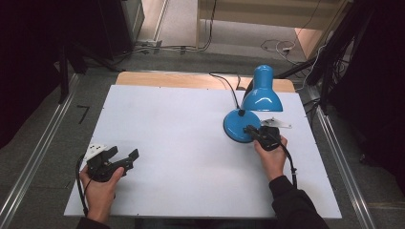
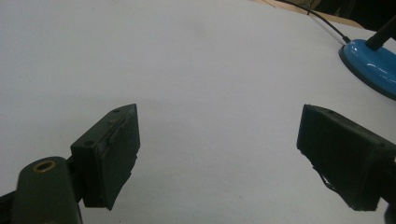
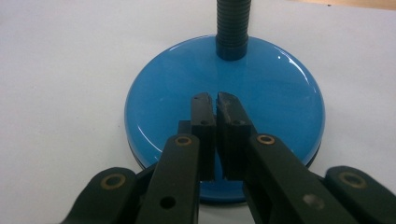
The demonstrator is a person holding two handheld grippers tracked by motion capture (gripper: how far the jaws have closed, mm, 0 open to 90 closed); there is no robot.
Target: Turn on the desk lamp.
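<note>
A white matte table (image 1: 181, 143) is sitting on a grey carpeted floor, with metal rails running along both sides and dark curtains closing in the edges of the room.

High view: the left hand-held gripper (image 1: 125, 158) is resting low over the near left part of the table, jaws standing spread with nothing between them. The right hand-held gripper (image 1: 249, 130) is reaching over the near rim of the blue lamp's round base (image 1: 237, 125), jaws pressed together. The lamp (image 1: 260, 90) is standing at the far right of the table: glossy blue dome shade, black ribbed neck, black cord trailing toward the far edge.

Left gripper view: the two black rectangular pads (image 2: 114, 154) are sitting wide apart over bare white tabletop, gripping nothing. The lamp's base (image 2: 371, 65) is showing at the upper right, well apart from them.

Right gripper view: the right hand-held gripper (image 3: 216, 105) is pointing across the glossy blue disc of the base (image 3: 280, 93), its jaw tips almost meeting, a thin slit between them. Whether the tips are touching the base's surface cannot be told. The black ribbed neck (image 3: 232, 28) is rising from the disc just beyond the tips.
</note>
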